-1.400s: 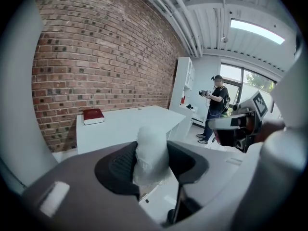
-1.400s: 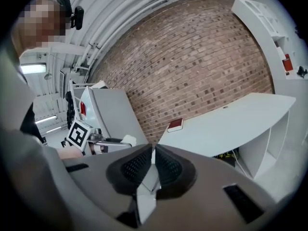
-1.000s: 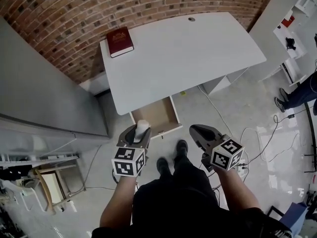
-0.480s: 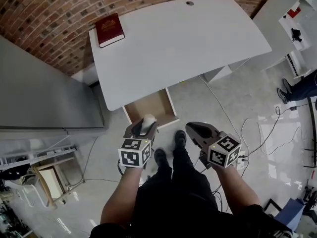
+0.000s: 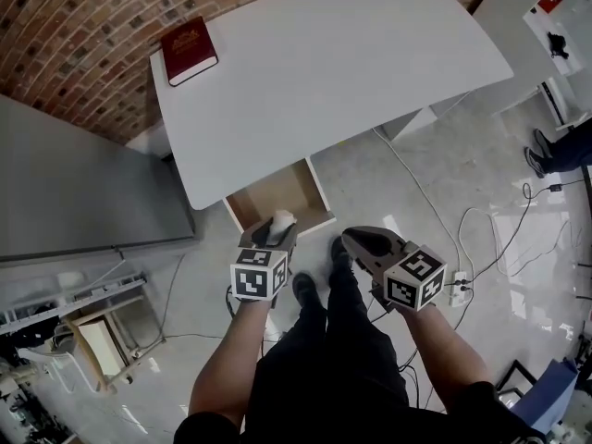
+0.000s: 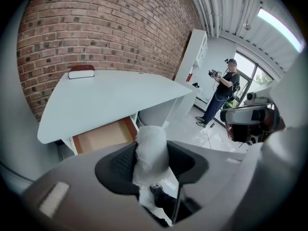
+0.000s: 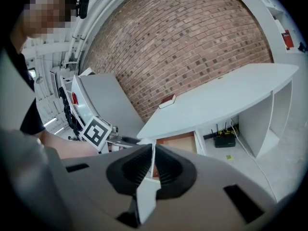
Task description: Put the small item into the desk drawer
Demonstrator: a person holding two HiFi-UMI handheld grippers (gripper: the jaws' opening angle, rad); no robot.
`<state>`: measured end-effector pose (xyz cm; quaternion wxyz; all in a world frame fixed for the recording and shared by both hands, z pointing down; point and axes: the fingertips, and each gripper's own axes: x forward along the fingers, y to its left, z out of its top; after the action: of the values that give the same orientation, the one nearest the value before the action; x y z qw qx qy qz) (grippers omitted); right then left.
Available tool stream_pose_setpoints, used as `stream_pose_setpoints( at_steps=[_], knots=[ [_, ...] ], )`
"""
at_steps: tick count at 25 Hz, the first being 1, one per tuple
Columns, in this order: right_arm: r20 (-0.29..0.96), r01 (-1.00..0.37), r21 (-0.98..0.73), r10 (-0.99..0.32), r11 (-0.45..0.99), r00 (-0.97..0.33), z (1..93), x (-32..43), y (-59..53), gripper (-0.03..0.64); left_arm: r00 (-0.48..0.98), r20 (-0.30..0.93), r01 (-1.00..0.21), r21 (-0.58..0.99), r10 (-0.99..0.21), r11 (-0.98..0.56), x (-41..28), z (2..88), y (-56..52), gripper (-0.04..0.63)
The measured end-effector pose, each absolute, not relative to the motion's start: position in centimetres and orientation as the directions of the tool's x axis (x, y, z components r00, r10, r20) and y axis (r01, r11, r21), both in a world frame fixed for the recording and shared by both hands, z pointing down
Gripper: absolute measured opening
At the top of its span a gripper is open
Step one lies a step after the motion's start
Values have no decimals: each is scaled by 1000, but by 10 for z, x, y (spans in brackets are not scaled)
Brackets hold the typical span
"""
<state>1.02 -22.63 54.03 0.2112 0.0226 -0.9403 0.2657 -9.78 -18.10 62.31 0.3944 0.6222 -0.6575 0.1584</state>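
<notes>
A small white wrapped item (image 5: 280, 221) (image 6: 151, 150) is clamped between the jaws of my left gripper (image 5: 273, 231) (image 6: 152, 163). It hangs just in front of the open desk drawer (image 5: 277, 194) (image 6: 103, 134) (image 7: 178, 142), whose wooden bottom is bare. The drawer is pulled out from under the white desk (image 5: 324, 72) (image 6: 106, 97) (image 7: 221, 102). My right gripper (image 5: 363, 242) (image 7: 153, 165) is shut with nothing in it, to the right of the drawer and above the floor.
A dark red book (image 5: 189, 50) (image 6: 81, 71) lies on the desk's far left corner. A grey cabinet (image 5: 74, 192) stands to the left. Cables (image 5: 444, 239) and a power strip (image 5: 459, 288) lie on the floor at right. A person (image 6: 220, 95) stands far off by a white shelf unit (image 6: 195, 57).
Both grippers have moved forward toward the desk; the left one with the white item now reaches the drawer's front edge. The desk and drawer sit lower in the head view.
</notes>
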Motion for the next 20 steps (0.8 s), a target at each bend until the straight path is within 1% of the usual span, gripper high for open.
stream_pose_setpoints(
  at_steps=[5, 9, 14, 20],
  knots=[
    [429, -177, -488, 58, 855, -902, 568, 7, -237, 14, 94, 732, -944, 282, -675, 174, -106, 663, -189, 193],
    [430, -199, -508, 47, 838, -902, 594, 0, -244, 14, 112, 777, -946, 273, -619, 172, -114, 710, -193, 193],
    [447, -212, -547, 68, 810, -892, 632, -2, -235, 14, 120, 821, -951, 256, -558, 172, -120, 756, -190, 193],
    [446, -201, -577, 99, 791, -889, 657, -8, -227, 14, 133, 865, -974, 204, -484, 96, -121, 795, -189, 193]
  ],
)
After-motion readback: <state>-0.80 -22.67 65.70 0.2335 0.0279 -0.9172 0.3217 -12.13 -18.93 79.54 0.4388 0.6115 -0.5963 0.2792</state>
